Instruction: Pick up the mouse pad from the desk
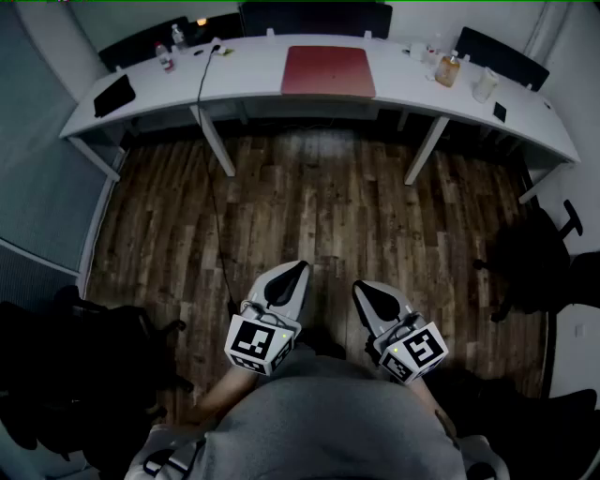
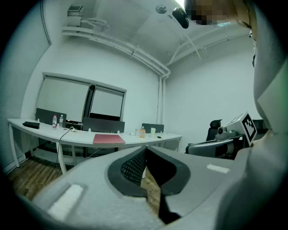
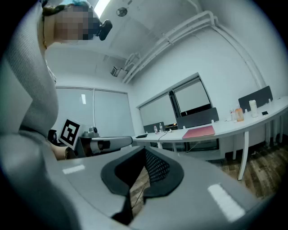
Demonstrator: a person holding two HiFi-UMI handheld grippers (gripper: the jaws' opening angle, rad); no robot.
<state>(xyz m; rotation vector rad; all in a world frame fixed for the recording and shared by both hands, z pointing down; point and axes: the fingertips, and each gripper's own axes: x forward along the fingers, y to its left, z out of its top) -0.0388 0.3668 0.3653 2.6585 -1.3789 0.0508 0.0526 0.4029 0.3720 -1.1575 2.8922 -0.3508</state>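
Note:
A red mouse pad (image 1: 328, 71) lies flat near the middle of the long white desk (image 1: 253, 80) at the far side of the room. It also shows as a thin red slab in the left gripper view (image 2: 108, 139) and in the right gripper view (image 3: 199, 131). My left gripper (image 1: 302, 267) and right gripper (image 1: 355, 286) hover close to my body over the wood floor, far from the desk. Both have their jaws shut with nothing between them, tips pointing toward the desk.
On the desk stand bottles (image 1: 176, 39) at the left, a black tablet (image 1: 113, 95), a cable (image 1: 208, 112) hanging to the floor, and an orange bottle (image 1: 448, 69) at the right. Black chairs stand behind the desk (image 1: 314, 19) and on the floor at both sides (image 1: 539, 262).

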